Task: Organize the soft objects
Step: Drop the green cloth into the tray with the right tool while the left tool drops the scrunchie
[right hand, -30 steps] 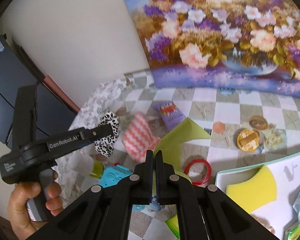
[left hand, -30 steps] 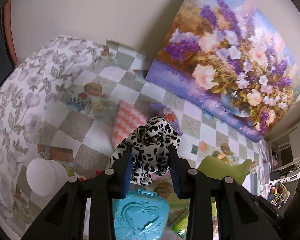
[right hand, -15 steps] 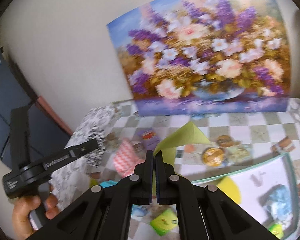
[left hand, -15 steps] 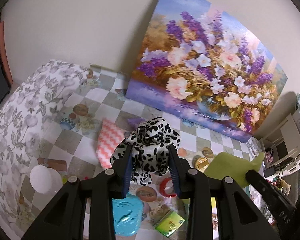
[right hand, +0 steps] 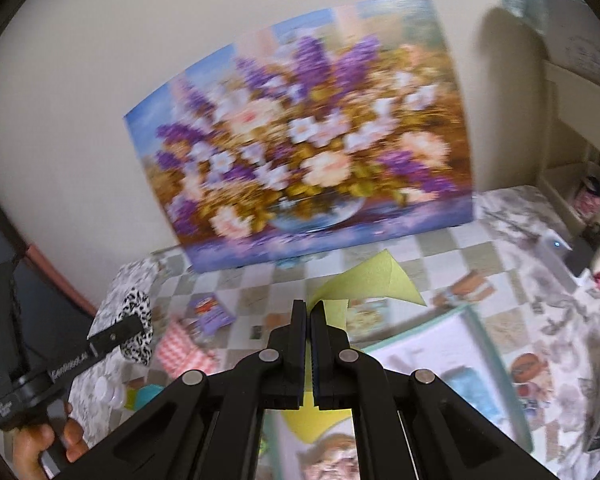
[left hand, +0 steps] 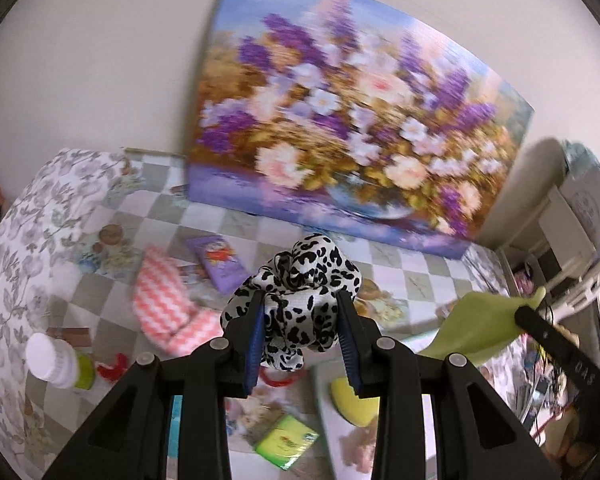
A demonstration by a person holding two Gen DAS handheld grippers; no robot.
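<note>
My left gripper (left hand: 300, 300) is shut on a black-and-white spotted scrunchie (left hand: 306, 272) and holds it above the checked tablecloth. In the right wrist view the same scrunchie (right hand: 140, 344) hangs at the left, held up by a hand. My right gripper (right hand: 308, 306) is shut on a yellow-green cloth (right hand: 368, 280) that sticks up past the fingertips. From the left wrist camera that cloth (left hand: 476, 328) floats at the right. A pink chevron cloth (left hand: 164, 304) lies on the table at the left. Below the right gripper is a white tray with a teal rim (right hand: 480, 340), holding a yellow sponge (right hand: 312, 420).
A large flower painting (left hand: 340, 120) leans on the back wall. On the table lie a purple packet (left hand: 216, 260), a white-capped bottle (left hand: 56, 360), a red ring (left hand: 278, 378) and a green pack (left hand: 286, 442). Shelves and cables (right hand: 580, 220) crowd the right side.
Both grippers have risen and moved right over the table, each keeping its hold. The tray now lies under the right gripper, and the blue heart case has almost left the left wrist view.
</note>
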